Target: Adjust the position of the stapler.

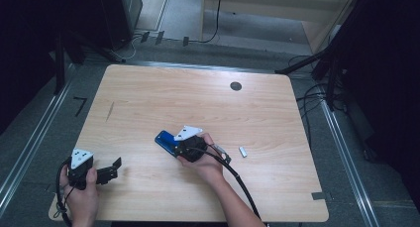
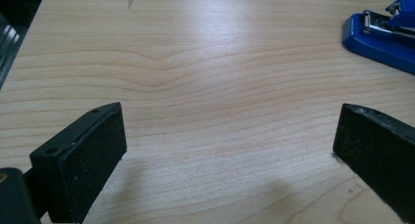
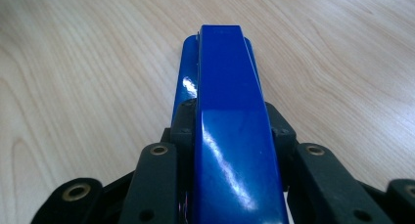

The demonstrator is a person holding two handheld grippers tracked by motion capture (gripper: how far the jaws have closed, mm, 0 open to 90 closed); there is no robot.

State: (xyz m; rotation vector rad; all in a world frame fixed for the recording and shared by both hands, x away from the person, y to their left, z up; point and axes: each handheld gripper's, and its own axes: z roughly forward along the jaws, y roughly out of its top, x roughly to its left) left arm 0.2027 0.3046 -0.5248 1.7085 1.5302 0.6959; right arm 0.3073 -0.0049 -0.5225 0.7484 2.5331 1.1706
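A blue stapler lies near the middle of the wooden table, its top arm slightly raised. My right gripper is shut on its rear half, one jaw against each side. In the right gripper view the stapler runs straight away from the camera between the right gripper's jaws. My left gripper rests near the table's front left corner, held by a hand, its jaws wide apart. In the left gripper view the left gripper has bare wood between its pads, and the stapler sits at the upper right.
A small silver bar lies on the table right of my right hand. A round dark grommet hole sits near the far edge, and a thin dark mark at the left. Cables and dark stands surround the table on the floor.
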